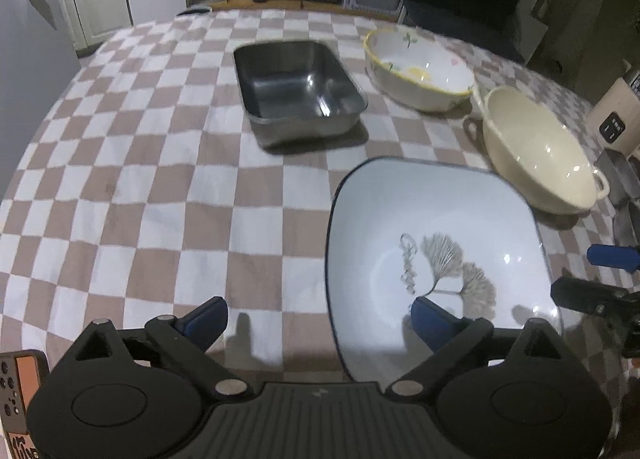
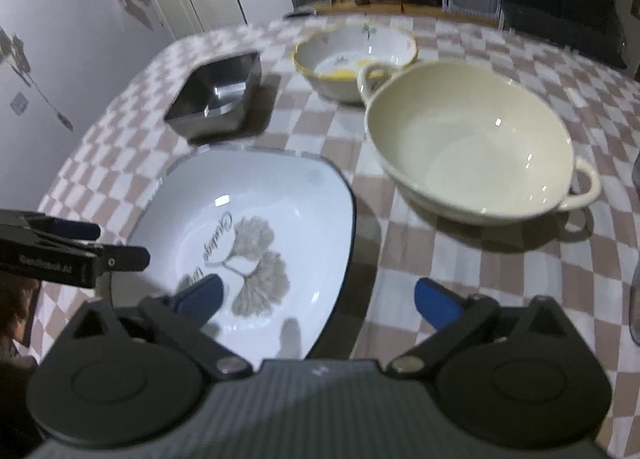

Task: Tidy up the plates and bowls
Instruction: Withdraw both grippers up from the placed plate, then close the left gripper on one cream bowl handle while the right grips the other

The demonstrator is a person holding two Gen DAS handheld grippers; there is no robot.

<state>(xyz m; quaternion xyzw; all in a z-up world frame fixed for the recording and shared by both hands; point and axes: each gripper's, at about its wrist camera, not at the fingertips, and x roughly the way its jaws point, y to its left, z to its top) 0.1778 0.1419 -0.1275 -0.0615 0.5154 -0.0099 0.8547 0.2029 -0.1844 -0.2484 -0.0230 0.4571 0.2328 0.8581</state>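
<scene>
So there's a checkered pink-and-white cloth (image 1: 160, 187) over the tabletop, and four dishes sitting on it. Closest to both grippers is a white square-ish plate (image 1: 432, 227) with a dark rim and a ginkgo leaf print in the middle. Behind it to the left is a steel rectangular pan (image 1: 298, 87), to the right of that a white bowl with a yellow rim (image 1: 416, 67) and little flower marks, and nearer on the right a cream bowl with two loop handles (image 1: 536, 147). The cream bowl and the yellow-rimmed one sit just beside each other, one handle almost at the other's rim; I can't tell if they touch.

The left gripper (image 1: 320, 319) has its jaws spread wide and released, holding nothing. Its right blue finger hangs over the plate's near edge, the left one over bare cloth.

From the right wrist view, the right gripper (image 2: 318, 299) is also wide open and empty. Its left finger is over the plate (image 2: 256, 227), the right finger over the cloth (image 2: 460, 259) beside it, so the plate's right rim falls between them. The left gripper's tips poke in from the left edge of that view, over the plate's left side. The cream bowl (image 2: 472, 143) sits just ahead on the right.
</scene>
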